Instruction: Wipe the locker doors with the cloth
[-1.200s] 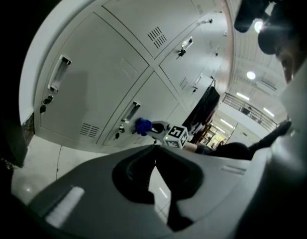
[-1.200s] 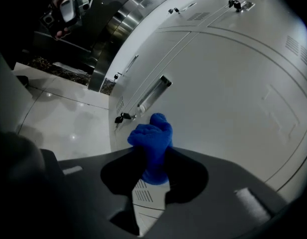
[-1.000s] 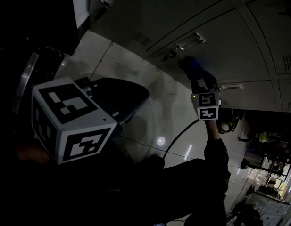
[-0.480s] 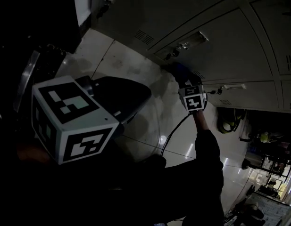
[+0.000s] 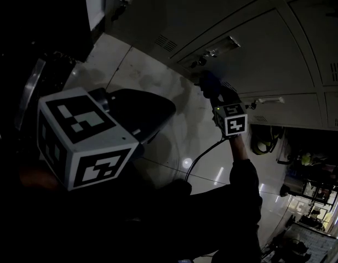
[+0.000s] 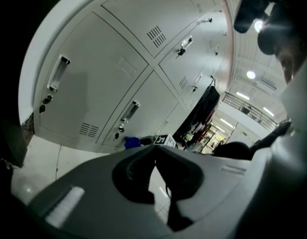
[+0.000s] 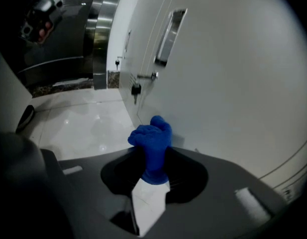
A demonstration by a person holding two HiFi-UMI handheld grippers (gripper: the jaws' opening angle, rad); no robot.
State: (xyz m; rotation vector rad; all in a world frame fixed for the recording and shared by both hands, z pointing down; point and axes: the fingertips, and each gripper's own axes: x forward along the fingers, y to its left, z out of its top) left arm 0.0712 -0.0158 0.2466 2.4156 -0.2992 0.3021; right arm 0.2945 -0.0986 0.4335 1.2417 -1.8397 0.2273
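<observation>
Your right gripper (image 7: 152, 157) has its jaws drawn in tight on the blue cloth (image 7: 152, 137), which is bunched into a wad that stands up out of the narrow gap between them and bulges past the tips. The wad sits low against the grey locker door (image 7: 223, 78), just beside its face; you cannot tell from the right gripper view whether it actually presses on the metal. In the head view the cloth (image 5: 210, 84) is at the bottom edge of the locker row (image 5: 267, 53), close above the floor (image 5: 141, 75), with your right arm stretched out behind the gripper. Your left gripper (image 6: 154, 151) has its jaws brought together, tips meeting, and nothing sits between them; it is held back from the lockers, well apart from the right one. The door in front of the right gripper carries a recessed vertical handle (image 7: 169, 34) and a small lock with a key (image 7: 136, 88) lower down. From the left gripper view the lockers (image 6: 103, 83) form a grid of pale grey doors with vent slots and handles. The floor is glossy pale tile with spots of reflected light, and past the locker row the room opens out under ceiling lights (image 6: 250, 74)
</observation>
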